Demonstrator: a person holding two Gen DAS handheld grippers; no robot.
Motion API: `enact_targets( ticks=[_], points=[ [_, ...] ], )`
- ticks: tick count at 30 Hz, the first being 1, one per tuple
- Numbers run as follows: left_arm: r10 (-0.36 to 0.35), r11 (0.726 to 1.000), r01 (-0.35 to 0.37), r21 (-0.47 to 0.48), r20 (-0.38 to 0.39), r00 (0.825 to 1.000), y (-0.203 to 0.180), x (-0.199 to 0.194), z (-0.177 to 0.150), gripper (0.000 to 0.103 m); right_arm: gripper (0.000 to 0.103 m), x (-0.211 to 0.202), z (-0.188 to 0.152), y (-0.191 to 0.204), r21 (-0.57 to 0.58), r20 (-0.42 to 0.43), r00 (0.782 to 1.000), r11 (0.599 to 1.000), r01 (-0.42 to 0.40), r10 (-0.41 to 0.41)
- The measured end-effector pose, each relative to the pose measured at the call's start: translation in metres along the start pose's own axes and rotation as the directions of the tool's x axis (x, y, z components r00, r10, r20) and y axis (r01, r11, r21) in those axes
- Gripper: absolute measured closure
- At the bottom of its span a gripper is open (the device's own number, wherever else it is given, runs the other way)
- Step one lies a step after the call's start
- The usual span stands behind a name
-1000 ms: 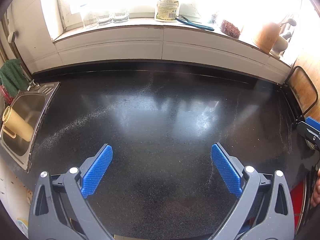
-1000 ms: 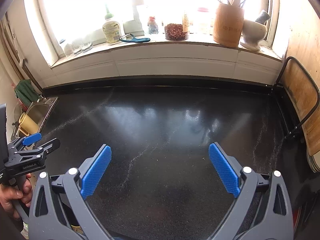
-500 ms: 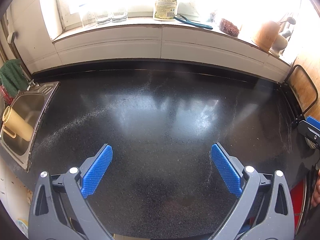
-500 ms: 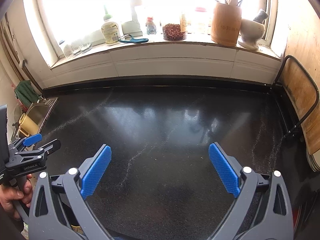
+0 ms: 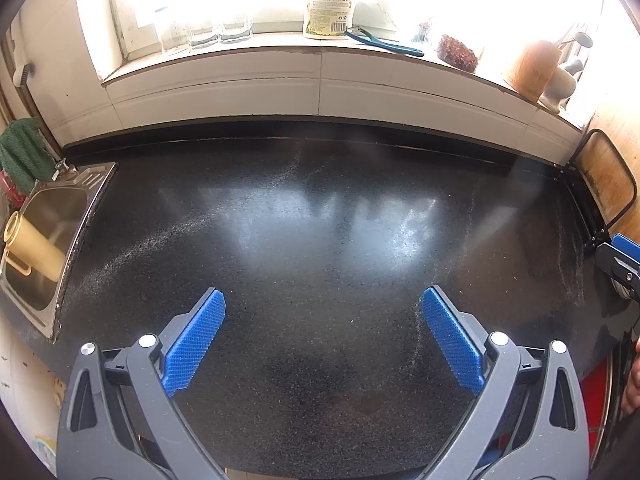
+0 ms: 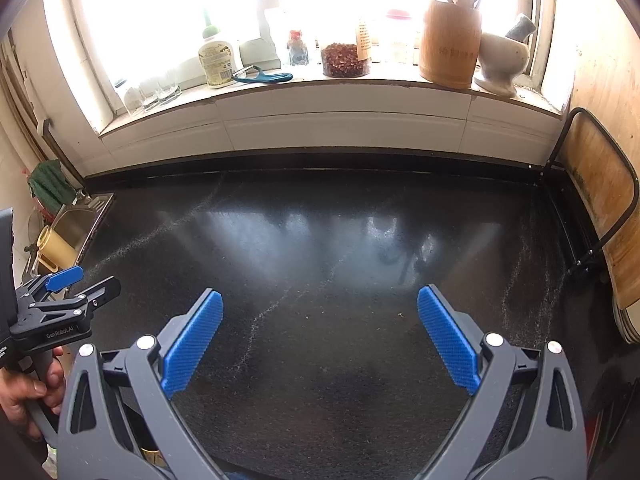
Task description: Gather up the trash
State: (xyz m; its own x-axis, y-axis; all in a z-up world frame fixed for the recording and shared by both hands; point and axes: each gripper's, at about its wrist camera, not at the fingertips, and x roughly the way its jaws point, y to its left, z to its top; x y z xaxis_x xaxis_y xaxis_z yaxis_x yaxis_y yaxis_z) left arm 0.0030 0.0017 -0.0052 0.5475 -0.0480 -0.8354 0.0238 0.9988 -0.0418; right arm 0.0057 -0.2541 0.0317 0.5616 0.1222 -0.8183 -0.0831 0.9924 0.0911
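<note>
Both grippers hover over a black speckled countertop (image 5: 320,240) that carries no trash, only faint streaks of pale dust. My left gripper (image 5: 322,312) is open, blue pads wide apart, nothing between them. My right gripper (image 6: 320,310) is open too and holds nothing. In the right wrist view the left gripper (image 6: 60,300) shows at the left edge, held by a hand (image 6: 24,396). The right gripper's tip (image 5: 620,258) shows at the right edge of the left wrist view.
A steel sink (image 5: 48,232) with a yellow cup (image 5: 32,248) lies at the left. The windowsill holds glasses (image 5: 208,32), a soap bottle (image 6: 216,60), a blue peeler (image 6: 262,77), a jar (image 6: 345,60), a wooden utensil holder (image 6: 450,48) and a mortar (image 6: 502,62). A wooden board in a black rack (image 6: 600,208) stands at the right.
Both views have shifted only slightly, with the grippers drifting a little. Both stay open and hold nothing.
</note>
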Motion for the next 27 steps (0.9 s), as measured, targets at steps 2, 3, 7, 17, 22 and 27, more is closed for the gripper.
enact_targets(
  ticks=[2, 3, 7, 17, 22, 27],
  points=[
    [-0.001, 1.0, 0.001, -0.001, -0.001, 1.0, 0.0, 0.001, 0.0, 0.007, 0.008, 0.0, 0.0, -0.001, 0.001, 0.0, 1.0, 1.0, 0.001, -0.001],
    [-0.001, 1.0, 0.001, 0.0, -0.001, 1.0, -0.001, 0.001, 0.001, 0.007, 0.008, 0.001, 0.001, -0.001, 0.002, 0.0, 1.0, 1.0, 0.001, -0.001],
    [0.001, 1.0, -0.001, -0.001, -0.001, 1.0, -0.002, 0.003, 0.003, 0.007, 0.008, 0.004, 0.002, -0.002, -0.001, -0.007, 1.0, 1.0, -0.002, 0.002],
    [0.001, 1.0, -0.001, -0.002, -0.006, 1.0, 0.0, 0.006, 0.006, 0.007, 0.008, 0.01, 0.006, -0.003, 0.003, -0.015, 1.0, 1.0, 0.0, 0.0],
    [-0.001, 1.0, 0.001, 0.005, -0.011, 1.0, 0.001, 0.009, 0.009, 0.007, 0.008, 0.013, 0.007, -0.004, 0.005, -0.019, 1.0, 1.0, 0.001, -0.001],
    [0.0, 1.0, 0.0, 0.003, -0.018, 1.0, 0.002, 0.013, 0.011, 0.007, 0.008, 0.019, 0.01, -0.006, 0.008, -0.025, 1.0, 1.0, 0.004, -0.004]
  ],
)
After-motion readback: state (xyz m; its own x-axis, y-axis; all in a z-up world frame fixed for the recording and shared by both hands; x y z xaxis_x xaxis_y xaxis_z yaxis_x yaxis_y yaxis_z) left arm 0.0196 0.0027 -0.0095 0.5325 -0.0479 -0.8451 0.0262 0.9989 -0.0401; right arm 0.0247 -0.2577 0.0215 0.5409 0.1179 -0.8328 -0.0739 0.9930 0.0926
